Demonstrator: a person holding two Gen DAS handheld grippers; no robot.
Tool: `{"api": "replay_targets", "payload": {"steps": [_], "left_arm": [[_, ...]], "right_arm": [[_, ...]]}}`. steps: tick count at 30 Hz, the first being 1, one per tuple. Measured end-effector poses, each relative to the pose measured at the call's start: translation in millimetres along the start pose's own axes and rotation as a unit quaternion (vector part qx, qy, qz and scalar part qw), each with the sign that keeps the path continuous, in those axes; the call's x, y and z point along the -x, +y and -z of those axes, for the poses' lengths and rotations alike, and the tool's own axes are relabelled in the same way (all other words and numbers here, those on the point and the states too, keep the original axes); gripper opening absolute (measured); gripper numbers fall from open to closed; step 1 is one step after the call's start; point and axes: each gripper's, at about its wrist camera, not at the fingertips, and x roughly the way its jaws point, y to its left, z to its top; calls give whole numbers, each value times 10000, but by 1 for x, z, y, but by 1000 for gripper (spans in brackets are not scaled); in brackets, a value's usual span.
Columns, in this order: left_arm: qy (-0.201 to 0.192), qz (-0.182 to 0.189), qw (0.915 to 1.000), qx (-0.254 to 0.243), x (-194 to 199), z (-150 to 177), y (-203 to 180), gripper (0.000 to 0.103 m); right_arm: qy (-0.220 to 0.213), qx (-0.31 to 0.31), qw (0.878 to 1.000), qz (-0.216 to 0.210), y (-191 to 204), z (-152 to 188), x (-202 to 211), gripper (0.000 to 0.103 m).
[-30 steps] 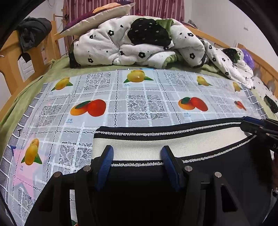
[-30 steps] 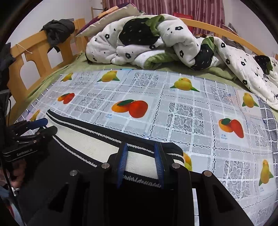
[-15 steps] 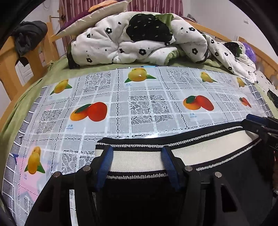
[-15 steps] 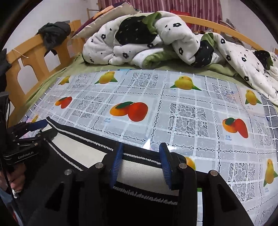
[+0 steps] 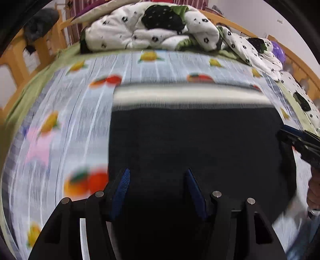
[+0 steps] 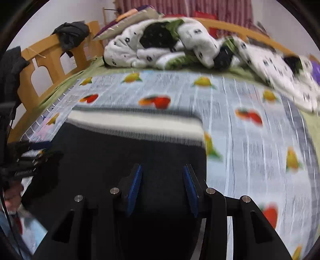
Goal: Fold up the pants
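The dark pants (image 5: 190, 140) lie flat on the fruit-print tablecloth (image 5: 66, 112), with their white and black striped waistband (image 5: 186, 96) at the far edge. They also show in the right wrist view (image 6: 124, 152). My left gripper (image 5: 158, 176) is open and empty above the dark cloth near its left edge. My right gripper (image 6: 161, 172) is open and empty above the cloth near its right edge. Each gripper shows at the side of the other view, the right gripper (image 5: 300, 142) and the left gripper (image 6: 30, 156). Both views are blurred by motion.
A bunched white quilt with black flowers (image 5: 152, 26) lies at the back of the bed. A wooden bed frame (image 6: 46, 66) with dark clothes hung on it stands at the left. A pillow (image 6: 132, 18) leans behind the quilt.
Both grippers have let go of the waistband and pulled back toward me. The waistband now lies flat, far ahead of the fingertips.
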Motion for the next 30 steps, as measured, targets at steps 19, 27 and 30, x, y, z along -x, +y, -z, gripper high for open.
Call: {"api": "replay_targets", "payload": {"steps": [19, 27, 30], "left_arm": [[-103, 21, 9996, -252, 58, 122, 15, 59], [-658, -575, 9928, -819, 49, 118, -7, 18], [-881, -202, 9952, -381, 58, 117, 8, 16]], "right_arm": [[-118, 31, 9996, 248, 28, 107, 74, 43], [-105, -236, 9993, 268, 14, 112, 72, 43], [-62, -325, 9990, 316, 6, 113, 70, 43]]}}
